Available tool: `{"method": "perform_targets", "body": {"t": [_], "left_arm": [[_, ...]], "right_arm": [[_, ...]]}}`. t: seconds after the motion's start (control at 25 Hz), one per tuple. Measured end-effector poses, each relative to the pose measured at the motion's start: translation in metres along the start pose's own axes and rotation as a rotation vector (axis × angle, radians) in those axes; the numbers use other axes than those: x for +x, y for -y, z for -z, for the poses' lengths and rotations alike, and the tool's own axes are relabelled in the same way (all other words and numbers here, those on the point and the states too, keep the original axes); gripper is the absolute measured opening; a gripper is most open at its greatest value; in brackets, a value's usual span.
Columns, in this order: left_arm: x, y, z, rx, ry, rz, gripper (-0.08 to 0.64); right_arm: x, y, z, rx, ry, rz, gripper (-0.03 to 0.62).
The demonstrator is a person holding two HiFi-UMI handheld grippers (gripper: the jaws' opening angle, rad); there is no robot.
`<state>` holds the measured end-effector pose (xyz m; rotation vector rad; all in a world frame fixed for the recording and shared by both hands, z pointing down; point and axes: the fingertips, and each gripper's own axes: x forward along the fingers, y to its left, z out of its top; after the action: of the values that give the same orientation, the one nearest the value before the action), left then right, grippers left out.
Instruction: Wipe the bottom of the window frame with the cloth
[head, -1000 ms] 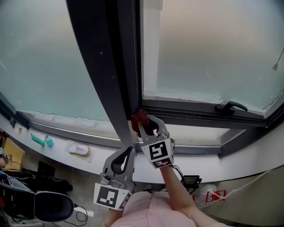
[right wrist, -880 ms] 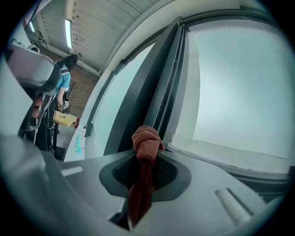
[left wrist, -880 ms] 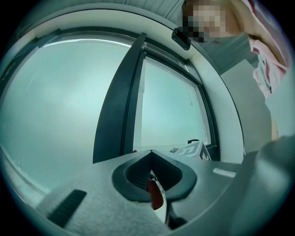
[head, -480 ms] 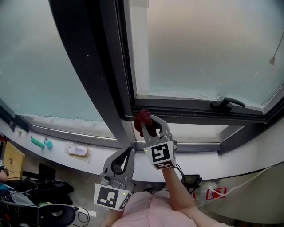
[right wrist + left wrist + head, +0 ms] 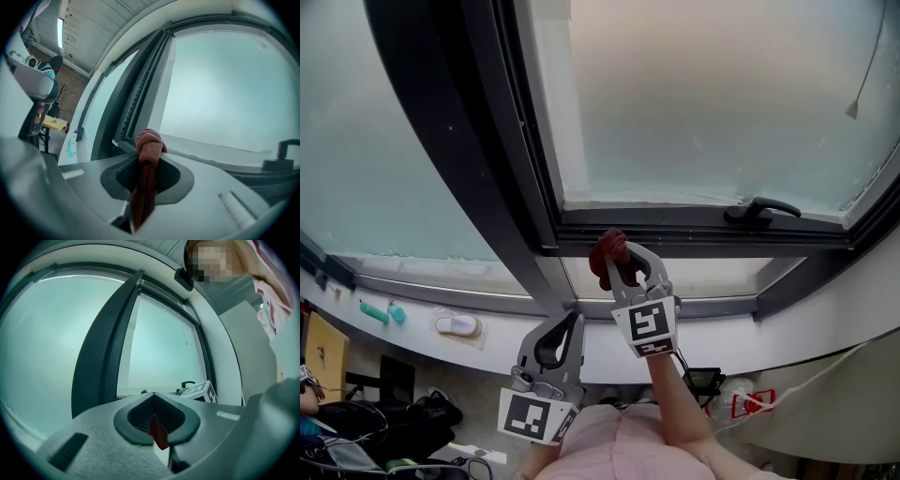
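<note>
Cloth (image 5: 606, 251) clamped in right gripper (image 5: 622, 259), at window frame (image 5: 675, 230) bottom.

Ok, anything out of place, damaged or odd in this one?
Nothing spilled or damaged. One oddity: the red cloth in the right gripper is bunched into a knot-like wad rather than spread flat, near the window frame's bottom rail. The left gripper is shut, away from the frame.

Right gripper (image 5: 617, 258) raised forward, jaws clamped on bunched red cloth (image 5: 607, 247); bare right forearm (image 5: 675, 398) stretched behind it. Left gripper (image 5: 570, 321) lower, near torso, jaws together.
</note>
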<state>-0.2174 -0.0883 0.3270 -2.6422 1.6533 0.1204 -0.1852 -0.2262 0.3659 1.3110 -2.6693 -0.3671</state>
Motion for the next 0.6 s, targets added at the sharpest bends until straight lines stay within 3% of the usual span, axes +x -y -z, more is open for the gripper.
{"method": "perform_targets", "body": {"t": [0.6], "left_arm": [[0.028, 0.043, -0.002, -0.001, 0.002, 0.069, -0.002]], "right_arm": [[-0.034, 0.052, 0.018, 0.046, -0.028, 0.061, 0.064]]}}
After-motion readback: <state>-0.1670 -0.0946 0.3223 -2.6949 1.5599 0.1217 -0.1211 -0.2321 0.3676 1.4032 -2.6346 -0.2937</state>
